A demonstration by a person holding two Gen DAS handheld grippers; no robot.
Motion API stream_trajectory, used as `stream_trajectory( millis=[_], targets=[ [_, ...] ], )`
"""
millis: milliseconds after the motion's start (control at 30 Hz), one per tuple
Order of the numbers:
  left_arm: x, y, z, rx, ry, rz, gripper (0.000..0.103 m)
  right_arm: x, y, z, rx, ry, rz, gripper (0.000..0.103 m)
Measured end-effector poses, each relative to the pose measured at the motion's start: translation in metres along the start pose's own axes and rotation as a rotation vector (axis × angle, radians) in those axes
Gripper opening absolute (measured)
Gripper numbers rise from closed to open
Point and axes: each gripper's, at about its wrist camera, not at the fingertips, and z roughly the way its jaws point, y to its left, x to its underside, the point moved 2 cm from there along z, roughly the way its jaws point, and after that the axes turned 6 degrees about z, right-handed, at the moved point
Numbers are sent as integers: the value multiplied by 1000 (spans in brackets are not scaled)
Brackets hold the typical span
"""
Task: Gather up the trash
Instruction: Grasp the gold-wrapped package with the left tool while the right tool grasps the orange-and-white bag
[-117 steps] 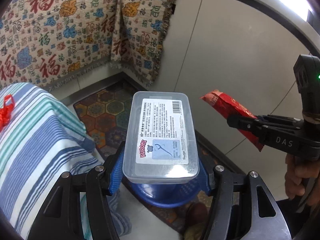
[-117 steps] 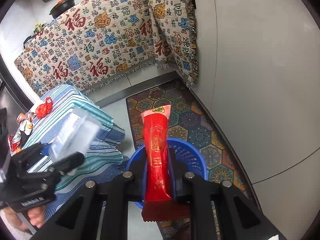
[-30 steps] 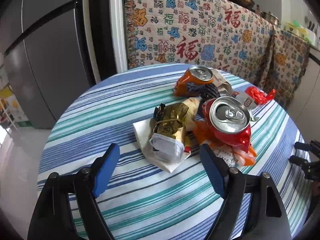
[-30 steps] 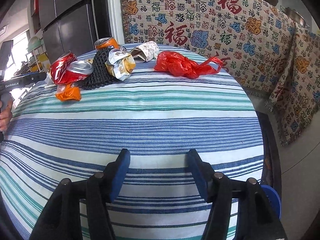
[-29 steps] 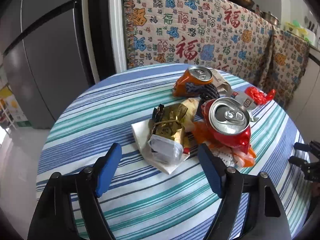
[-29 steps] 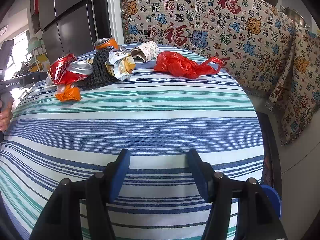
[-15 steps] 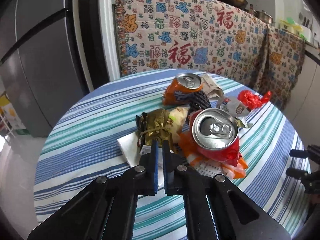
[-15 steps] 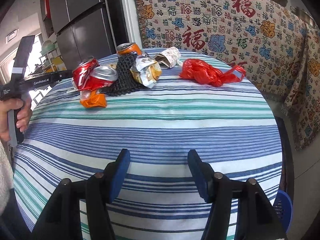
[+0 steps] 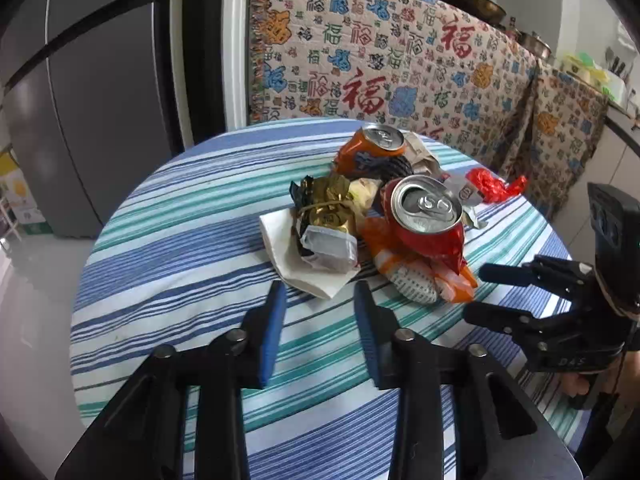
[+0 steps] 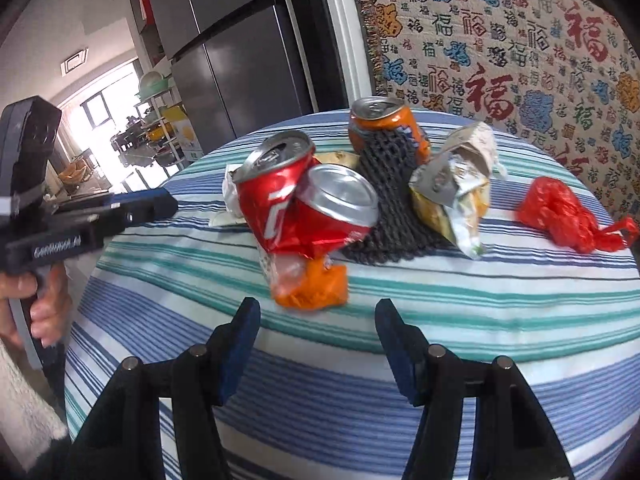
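Sitting crumpled, dented red can (image 10: 308,208), orange wrapper (image 10: 316,286)

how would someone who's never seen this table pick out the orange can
On the round table with the striped cloth, find the trash pile. The orange can stands upright at its far side behind black foam netting. Unlike the crushed red can, it is undented.
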Motion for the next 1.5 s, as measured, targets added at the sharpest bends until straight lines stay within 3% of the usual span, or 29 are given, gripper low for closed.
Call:
stream_trajectory(
  millis=[67,133,267,400,533,667,767,800,833,933,1133,1333,1433,1467,1500],
  targets=[
    [-1,1,2,8,7,-5,48,-6,5,11,0,1,0,62],
    [-3,4,3,24,8,-22,49,-11,4,18,-13,17,20,41],
    [-10,8,4,57,-6,-43,56,-5,3,6,0,29,12,37],
    [-18,5,15,65,-8,-42,72,21,-6,-26,2,69,-3,37],
    [-28,5,35,49,5,-63,74,54,-17,-57,-5,106,-7,37],
    [-39,0,52,24,16,-58,74,72,-26,-76,24,88,1,37],
    [-43,-2,60,22,22,-84,64,77,-28,-82,38,78,-10,37],
    [-44,-2,62,20,24,-91,47,78,-29,-84,41,75,-14,37],
    [-43,-2,64,20,32,-95,37,78,-31,-84,43,74,-13,37],
    [-42,2,59,-8,12,-110,32,81,-38,-87,39,67,6,37],
    [-33,16,11,-22,-40,-136,30,79,-47,-90,109,29,16,37],
    [19,-9,-36,-14,37,-48,31,80,-59,-91,140,-3,45,38],
    [48,-28,-39,-8,73,-29,33,84,-55,-90,137,-12,31,47],
    [56,-34,-38,-4,79,-25,35,85,-55,-87,127,-1,32,60],
    [62,-39,-34,4,90,-20,40,86,-55,-83,116,14,33,65]
  ],
)
